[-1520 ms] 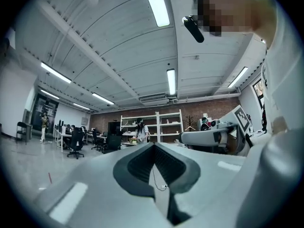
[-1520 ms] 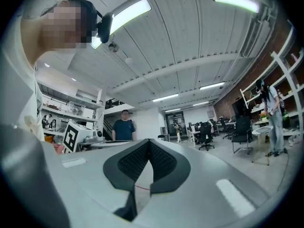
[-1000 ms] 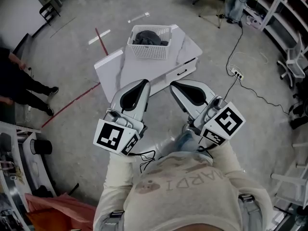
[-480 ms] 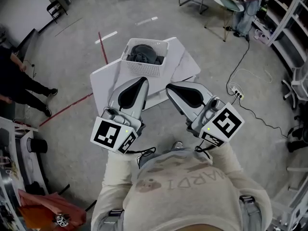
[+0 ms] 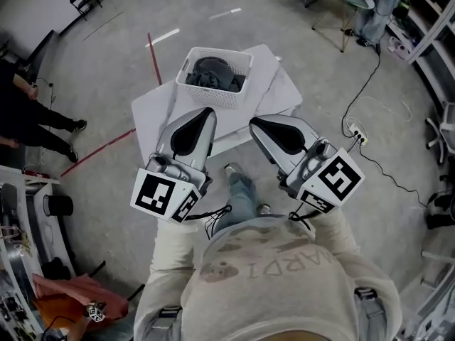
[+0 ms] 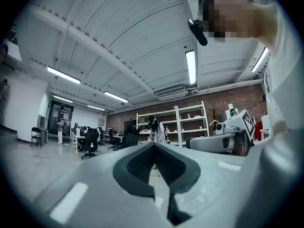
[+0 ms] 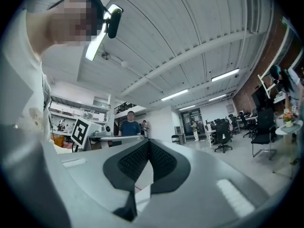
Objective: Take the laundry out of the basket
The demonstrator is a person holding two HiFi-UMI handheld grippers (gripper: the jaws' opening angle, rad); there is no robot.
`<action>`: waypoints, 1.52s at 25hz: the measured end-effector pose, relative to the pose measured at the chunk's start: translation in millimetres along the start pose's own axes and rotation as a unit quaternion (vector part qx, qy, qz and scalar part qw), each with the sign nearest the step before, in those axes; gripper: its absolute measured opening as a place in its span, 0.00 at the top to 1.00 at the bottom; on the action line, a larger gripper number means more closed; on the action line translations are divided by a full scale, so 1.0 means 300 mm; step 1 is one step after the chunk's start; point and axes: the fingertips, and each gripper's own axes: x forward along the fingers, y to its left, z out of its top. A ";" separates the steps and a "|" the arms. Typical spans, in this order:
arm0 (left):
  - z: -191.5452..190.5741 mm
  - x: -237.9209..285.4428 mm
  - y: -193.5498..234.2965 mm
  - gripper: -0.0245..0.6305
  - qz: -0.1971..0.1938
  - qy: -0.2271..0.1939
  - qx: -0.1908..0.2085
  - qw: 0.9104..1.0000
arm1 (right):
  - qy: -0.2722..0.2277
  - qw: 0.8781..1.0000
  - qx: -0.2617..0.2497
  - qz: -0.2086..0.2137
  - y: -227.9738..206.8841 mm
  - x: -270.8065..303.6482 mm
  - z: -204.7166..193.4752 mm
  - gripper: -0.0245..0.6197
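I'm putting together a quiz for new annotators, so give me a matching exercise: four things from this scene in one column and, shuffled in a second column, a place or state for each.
Things:
1. basket
2. laundry
3. left gripper
4. red line

Places or states:
A. jaws together, nothing between them
B. on the floor, left of the table in the head view
C. dark, heaped inside the basket
D. white, standing on the table

Pairs: 1-D, 2-C, 3-A, 4-B

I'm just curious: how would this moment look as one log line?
left gripper: shut, empty | right gripper: shut, empty | both: clear of basket | laundry: in basket on table, untouched
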 end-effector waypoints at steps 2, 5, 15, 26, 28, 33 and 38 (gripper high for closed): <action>-0.022 0.038 0.044 0.96 -0.001 0.004 0.001 1.000 | 0.002 1.000 -0.005 -0.002 -0.043 0.034 -0.009 0.92; -0.054 0.115 0.108 0.96 -0.004 0.009 -0.002 1.000 | 0.007 1.000 -0.006 -0.008 -0.128 0.085 -0.019 0.92; -0.044 0.368 0.411 0.96 -0.017 0.005 0.007 1.000 | 0.010 1.000 -0.006 -0.017 -0.427 0.377 0.017 0.92; -0.071 0.453 0.694 0.96 -0.006 0.002 0.003 1.000 | 0.022 1.000 -0.005 -0.007 -0.552 0.660 -0.022 0.92; -0.087 0.456 0.725 0.96 -0.002 0.004 -0.003 1.000 | 0.027 1.000 0.000 -0.003 -0.569 0.691 -0.036 0.92; -0.100 0.466 0.799 0.96 0.023 0.004 -0.020 1.000 | 0.035 0.999 0.007 0.010 -0.621 0.753 -0.042 0.92; -0.114 0.514 0.847 0.96 0.058 0.008 -0.019 0.998 | 0.047 0.998 0.012 0.043 -0.707 0.816 -0.063 0.92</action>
